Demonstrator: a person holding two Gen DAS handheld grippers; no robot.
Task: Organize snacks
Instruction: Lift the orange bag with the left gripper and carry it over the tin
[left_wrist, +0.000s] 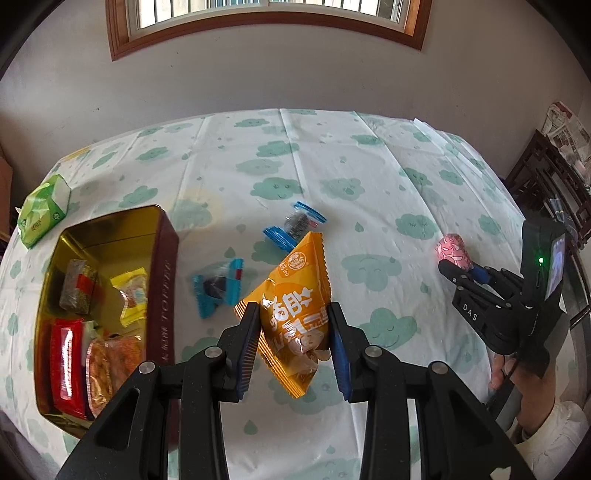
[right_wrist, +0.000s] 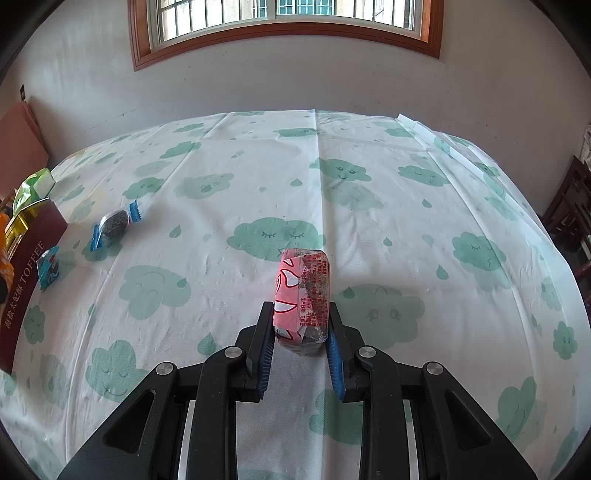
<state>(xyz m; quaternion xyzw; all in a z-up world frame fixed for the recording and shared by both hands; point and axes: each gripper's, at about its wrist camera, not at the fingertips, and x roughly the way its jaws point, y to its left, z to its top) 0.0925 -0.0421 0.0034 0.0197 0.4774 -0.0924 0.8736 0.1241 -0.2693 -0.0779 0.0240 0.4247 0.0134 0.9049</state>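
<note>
The left gripper (left_wrist: 293, 321) clamps the orange packet (left_wrist: 291, 314), the right gripper (right_wrist: 301, 325) the pink snack (right_wrist: 303, 295); a corner grip may slip short of the tin (left_wrist: 103, 236).

A room in a home is shown: a desk covered by a white cloth printed with green smiling clouds (right_wrist: 295, 155), a wood-framed barred window (right_wrist: 288, 37) set in a plain white wall (right_wrist: 92, 81), and dark carved wooden furniture (left_wrist: 546, 177) stacked with newspapers (left_wrist: 565, 129).
</note>
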